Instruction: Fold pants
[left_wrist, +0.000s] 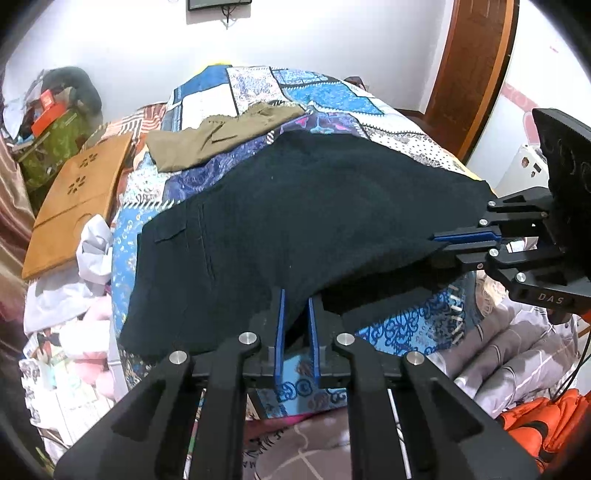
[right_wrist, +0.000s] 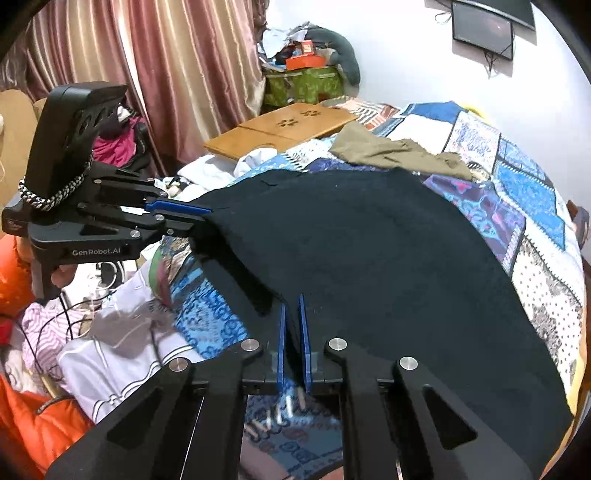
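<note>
Dark, nearly black pants (left_wrist: 295, 206) lie spread over a patchwork quilt (left_wrist: 332, 96) on the bed. My left gripper (left_wrist: 295, 297) pinches the near edge of the cloth between its blue pads, lifting it slightly. In the same view, at the right, my right gripper (left_wrist: 436, 242) is clamped on the pants' right corner. In the right wrist view the black pants (right_wrist: 369, 258) fill the centre. There my right gripper (right_wrist: 293, 301) is shut on the near hem, and my left gripper (right_wrist: 208, 214) grips the left corner.
Crumpled olive pants (left_wrist: 221, 136) lie farther back on the quilt (right_wrist: 517, 177). A wooden lap table (right_wrist: 280, 127) rests beside the bed by the curtain (right_wrist: 166, 74). Loose clothes (right_wrist: 122, 332) and orange fabric (left_wrist: 546, 424) are heaped along the near side. A wooden door (left_wrist: 472, 74) stands at the right.
</note>
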